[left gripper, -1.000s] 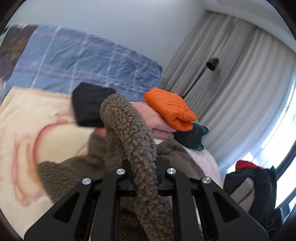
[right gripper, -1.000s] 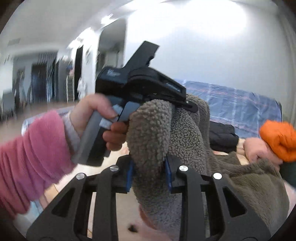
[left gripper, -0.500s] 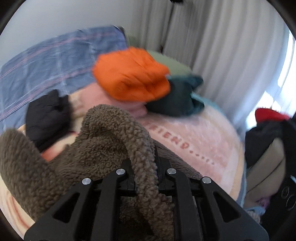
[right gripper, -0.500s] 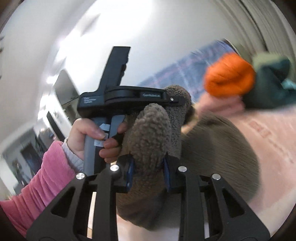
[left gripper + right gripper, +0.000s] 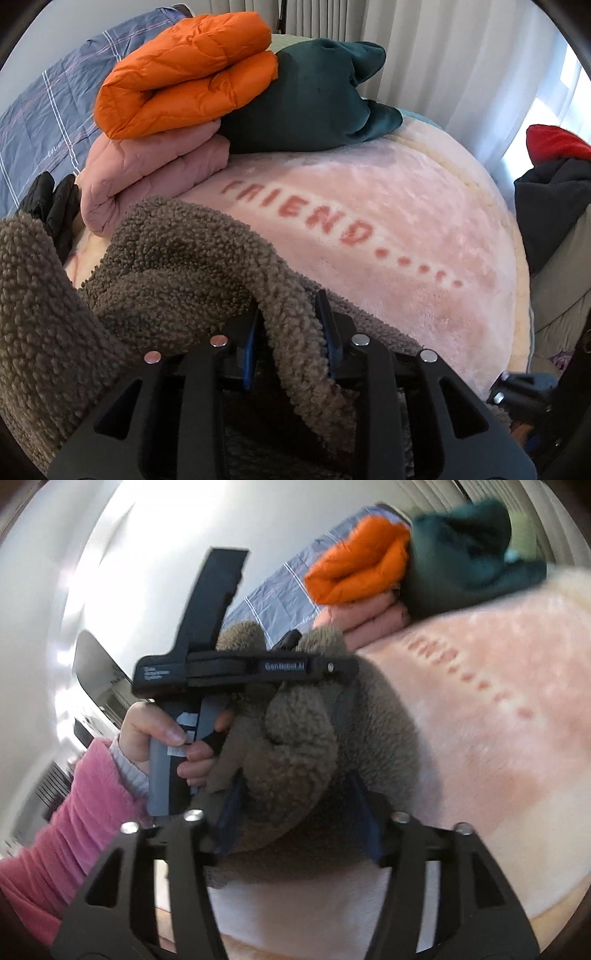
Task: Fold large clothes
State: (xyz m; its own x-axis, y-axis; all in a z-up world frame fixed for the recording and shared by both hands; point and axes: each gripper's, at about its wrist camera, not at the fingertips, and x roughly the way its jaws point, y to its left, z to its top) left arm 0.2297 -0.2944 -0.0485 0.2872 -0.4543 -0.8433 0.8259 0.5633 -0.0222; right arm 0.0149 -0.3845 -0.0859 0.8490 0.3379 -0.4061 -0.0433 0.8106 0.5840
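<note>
Left tongs [image 5: 290, 338] pinch brown fleece [image 5: 166, 266]; right tongs [image 5: 295, 812] seemingly slack, blurred.
</note>
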